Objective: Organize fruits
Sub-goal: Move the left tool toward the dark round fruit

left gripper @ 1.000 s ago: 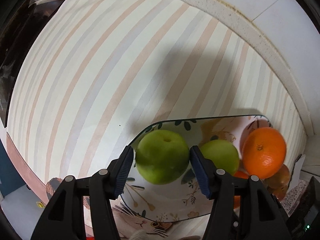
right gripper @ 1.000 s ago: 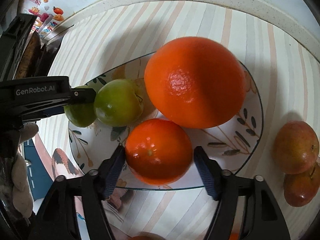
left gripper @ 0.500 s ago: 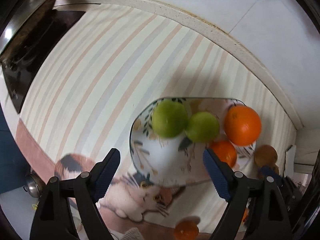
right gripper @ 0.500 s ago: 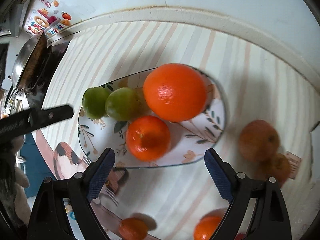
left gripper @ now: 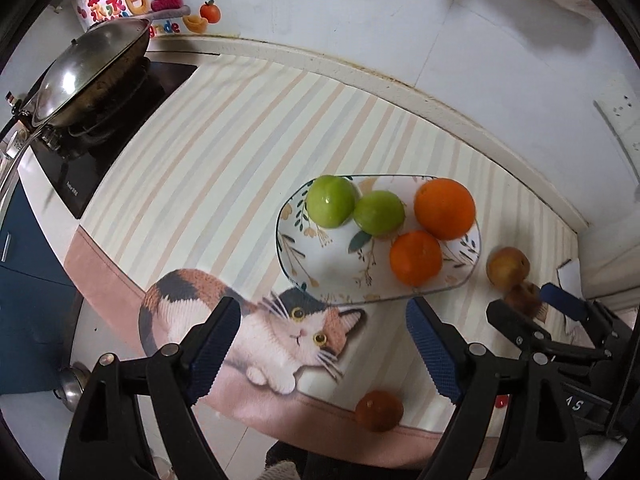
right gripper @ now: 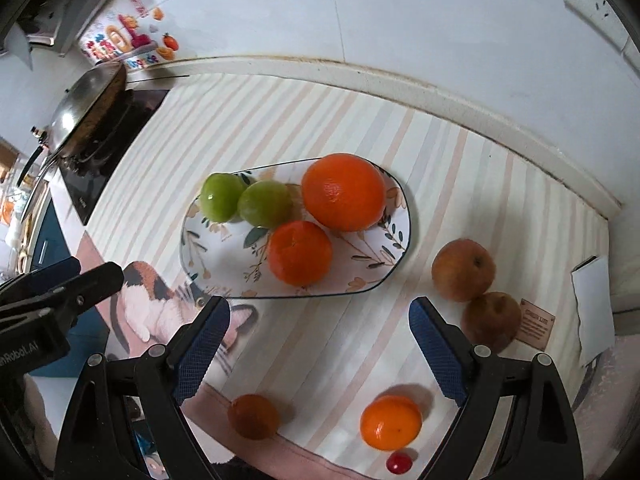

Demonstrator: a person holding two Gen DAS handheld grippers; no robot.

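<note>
The floral plate (left gripper: pixel 320 268) (right gripper: pixel 396 232) lies on the striped mat (left gripper: pixel 208 184) (right gripper: pixel 280 120) and carries four fruits. Two green apples (left gripper: pixel 330 201) (right gripper: pixel 221 197) and (left gripper: pixel 379 213) (right gripper: pixel 265 204) touch each other at the plate's 10 to 11 o'clock edge in the left wrist view. The large orange (left gripper: pixel 444 209) (right gripper: pixel 343 192) sits at 1 o'clock, with the smaller orange (left gripper: pixel 416 257) (right gripper: pixel 299 252) just beside it toward 4 o'clock.

Off the plate, two brownish apples (left gripper: pixel 508 266) (right gripper: pixel 463 270) and (right gripper: pixel 491 322) touch each other at 3 o'clock from it. Along the near edge of the mat lie a dull mandarin (left gripper: pixel 378 410) (right gripper: pixel 253 416), a bright mandarin (right gripper: pixel 391 422) and a small red fruit (right gripper: pixel 399 462).

Left gripper (left gripper: pixel 323 350): jaws spread wide, nothing between them, held above the cat print (left gripper: pixel 248 320), apart from the plate. Right gripper (right gripper: pixel 319 348): jaws spread wide, likewise empty, above the plate's near rim.

A lidded wok (left gripper: pixel 88 68) (right gripper: pixel 86 108) stands on the hob at 10 o'clock.
</note>
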